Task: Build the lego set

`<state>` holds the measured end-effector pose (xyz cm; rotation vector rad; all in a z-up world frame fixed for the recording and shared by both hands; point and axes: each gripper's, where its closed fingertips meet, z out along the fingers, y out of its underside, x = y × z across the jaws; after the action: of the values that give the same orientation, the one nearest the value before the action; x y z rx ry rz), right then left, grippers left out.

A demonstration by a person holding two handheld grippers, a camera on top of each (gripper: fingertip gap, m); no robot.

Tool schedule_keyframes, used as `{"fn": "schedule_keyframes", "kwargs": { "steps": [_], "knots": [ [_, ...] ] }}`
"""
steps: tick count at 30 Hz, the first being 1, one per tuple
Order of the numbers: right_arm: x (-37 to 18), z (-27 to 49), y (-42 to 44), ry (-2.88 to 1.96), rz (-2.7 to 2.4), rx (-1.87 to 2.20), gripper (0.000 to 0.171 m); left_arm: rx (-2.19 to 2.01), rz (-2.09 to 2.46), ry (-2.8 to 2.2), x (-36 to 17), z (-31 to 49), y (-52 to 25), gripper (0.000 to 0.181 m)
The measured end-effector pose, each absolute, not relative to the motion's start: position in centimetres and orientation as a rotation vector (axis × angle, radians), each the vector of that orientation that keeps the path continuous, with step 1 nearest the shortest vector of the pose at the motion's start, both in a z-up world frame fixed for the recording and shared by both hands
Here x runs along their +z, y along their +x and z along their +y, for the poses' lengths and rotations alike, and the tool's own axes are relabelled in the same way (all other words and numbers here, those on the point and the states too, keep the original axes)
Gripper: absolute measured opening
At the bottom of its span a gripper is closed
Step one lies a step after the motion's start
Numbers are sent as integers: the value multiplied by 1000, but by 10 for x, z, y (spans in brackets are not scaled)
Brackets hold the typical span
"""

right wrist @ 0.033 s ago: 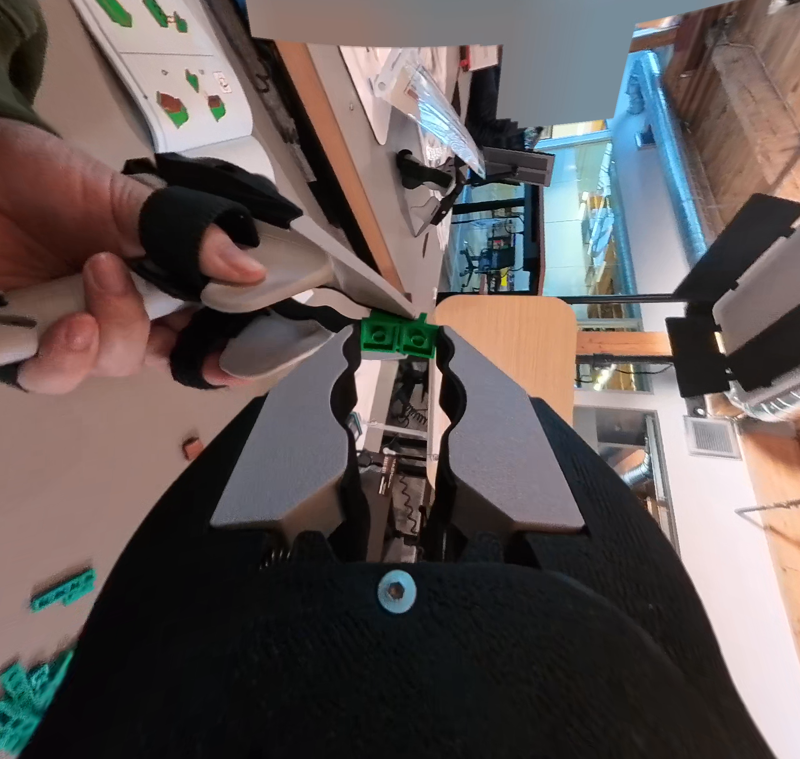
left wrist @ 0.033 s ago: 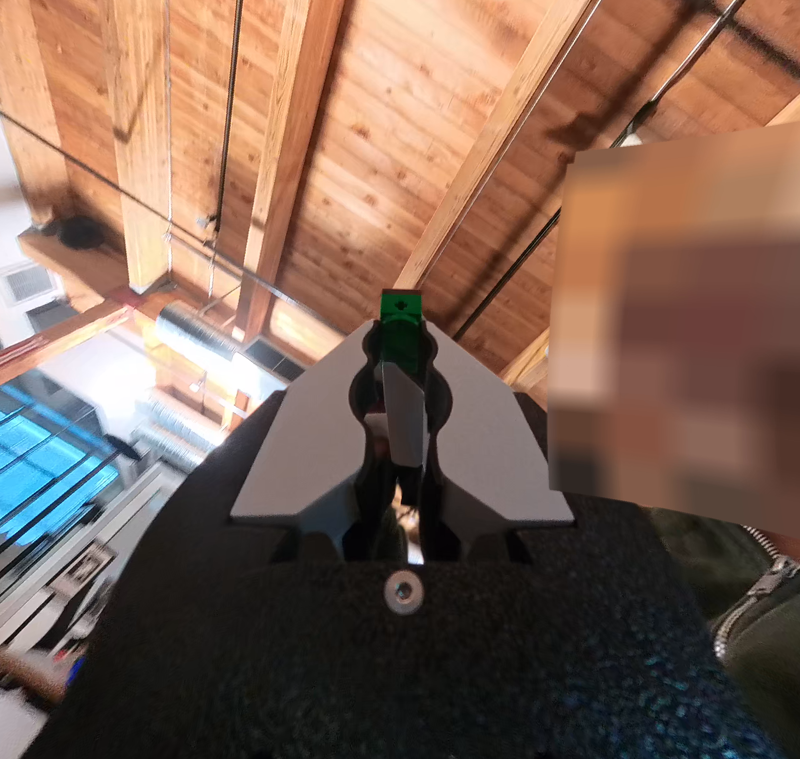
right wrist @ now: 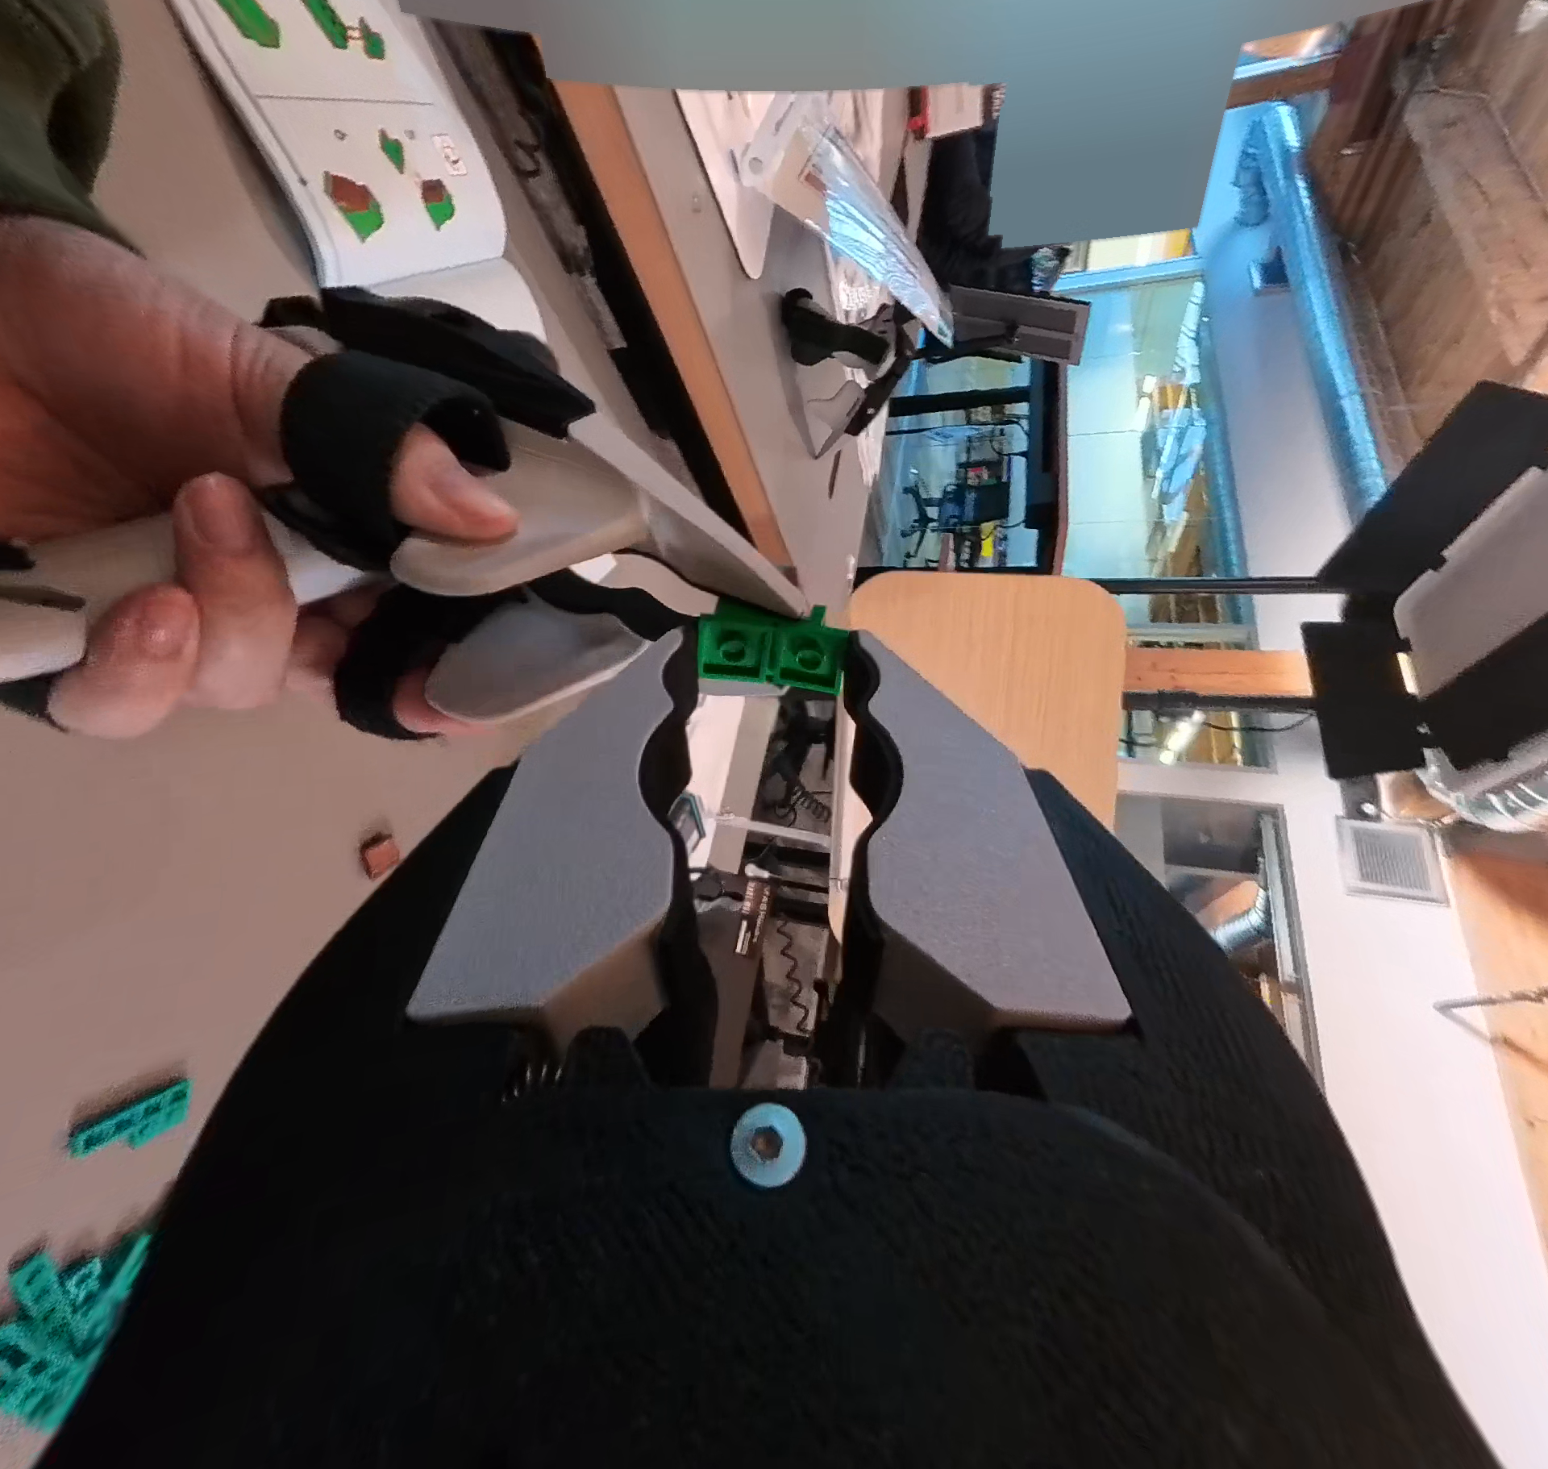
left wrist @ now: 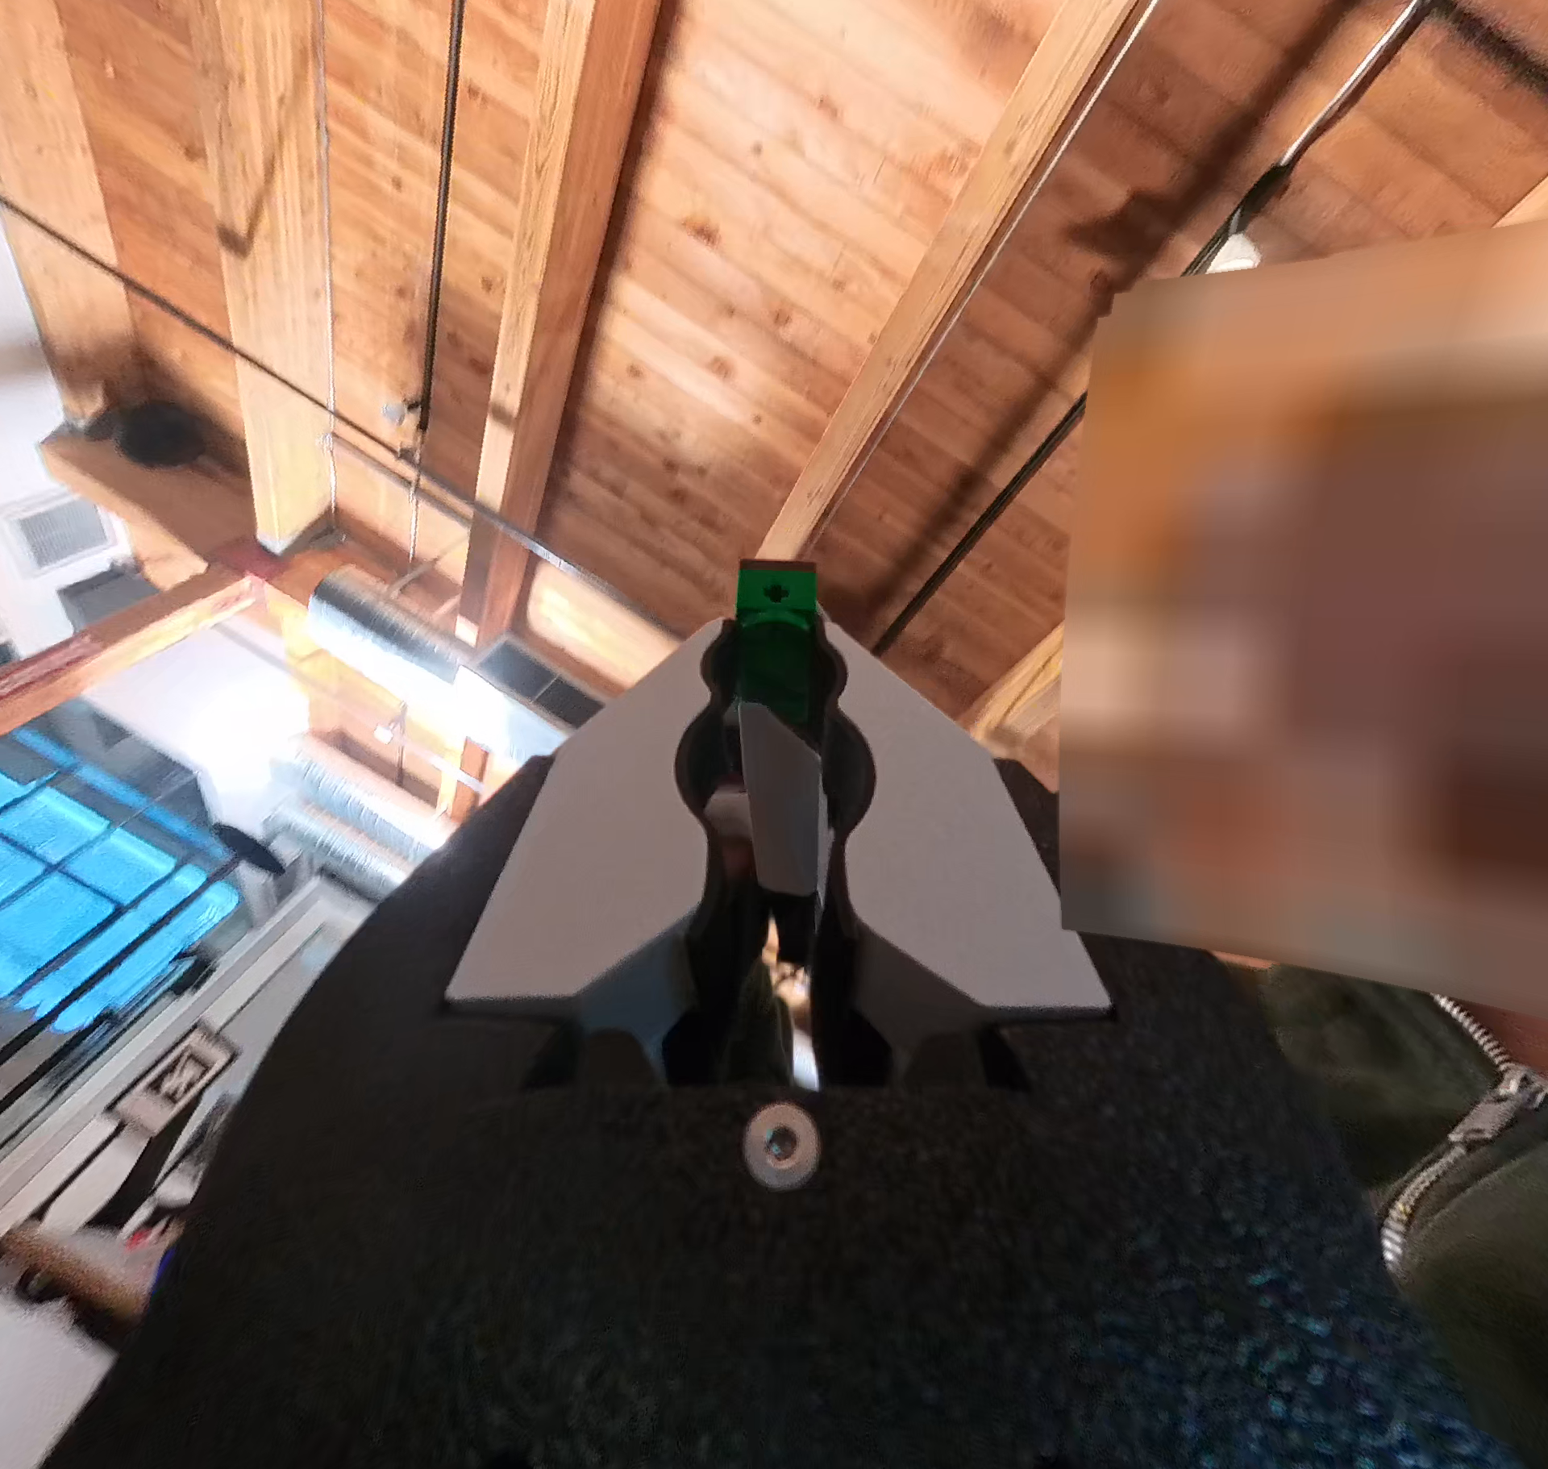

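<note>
Nothing has moved since the earlier frame: both the left gripper (right wrist: 754, 599) and right gripper (right wrist: 771, 658) pinch the green brick (right wrist: 769, 656) above the tabletop (right wrist: 167, 884), seemingly mid-join, next needing a squeeze.

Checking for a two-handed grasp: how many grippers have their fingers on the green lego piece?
2. The left gripper pinches the green lego piece between its fingers; the right gripper clamps it from both sides in its own view. No others in view.
</note>
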<state>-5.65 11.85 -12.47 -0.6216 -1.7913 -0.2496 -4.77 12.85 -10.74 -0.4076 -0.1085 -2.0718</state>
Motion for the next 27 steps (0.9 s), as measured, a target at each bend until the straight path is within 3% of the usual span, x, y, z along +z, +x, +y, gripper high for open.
{"fn": "schedule_keyframes", "kwargs": {
  "steps": [18, 24, 27],
  "knots": [
    [-132, 123, -41, -755, -1763, -145, 32, -2001, 11, -608, -112, 133, -27, 14],
    [-149, 129, -23, -886, -1685, 108, 52, -1713, 167, -819, -130, 140, -33, 14],
    [-158, 136, -12, -976, -1599, 265, 49, -1487, 306, -932, -139, 137, -37, 14]
  ]
}}
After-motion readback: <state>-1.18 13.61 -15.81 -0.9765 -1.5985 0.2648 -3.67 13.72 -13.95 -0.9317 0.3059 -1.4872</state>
